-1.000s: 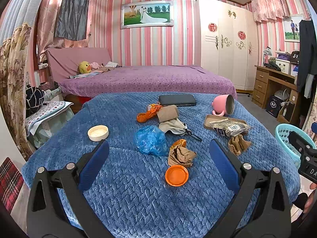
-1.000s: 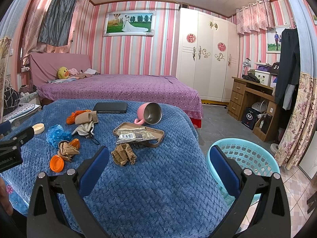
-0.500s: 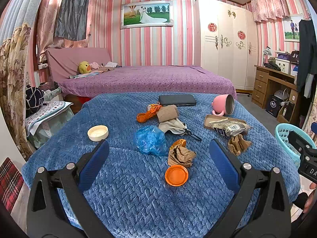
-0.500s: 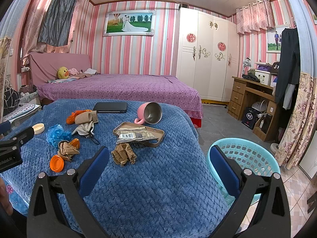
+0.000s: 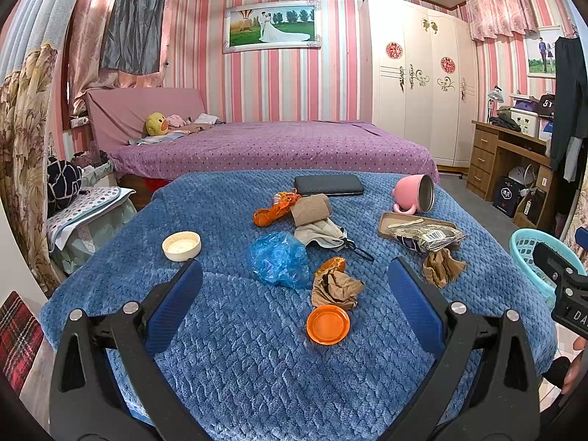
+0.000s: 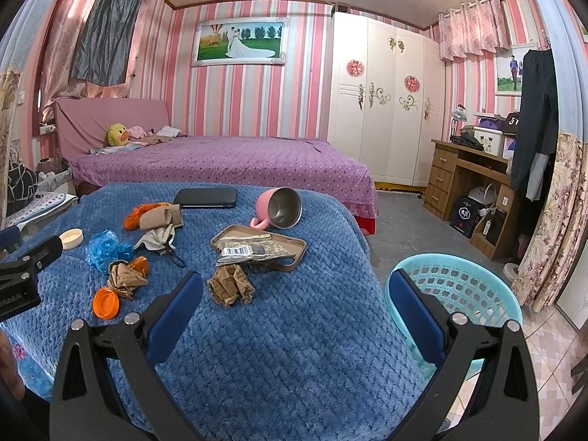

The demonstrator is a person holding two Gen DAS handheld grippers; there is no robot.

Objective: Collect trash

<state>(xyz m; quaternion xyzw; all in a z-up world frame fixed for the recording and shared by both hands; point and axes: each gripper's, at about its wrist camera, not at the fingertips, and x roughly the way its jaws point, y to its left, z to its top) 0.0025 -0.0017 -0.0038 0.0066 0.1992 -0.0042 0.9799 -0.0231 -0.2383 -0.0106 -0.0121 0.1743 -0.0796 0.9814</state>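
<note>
Two grippers, left gripper (image 5: 294,290) and right gripper (image 6: 294,294), spread wide, empty; crumpled brown paper (image 5: 336,288) beside flat orange lid (image 5: 328,324).

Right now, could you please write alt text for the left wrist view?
The open left gripper hovers over a blue blanket strewn with trash: an orange lid, crumpled brown paper and a blue plastic bag. A tipped pink mug lies farther back.

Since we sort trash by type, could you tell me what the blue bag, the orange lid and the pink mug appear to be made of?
Blue bag: thin plastic film, translucent and crinkled. Orange lid: probably rigid plastic, smooth with a moulded rim. Pink mug: matte pink outside, likely plastic or coated; the lining looks like brushed steel, grey and dully reflective.
</note>
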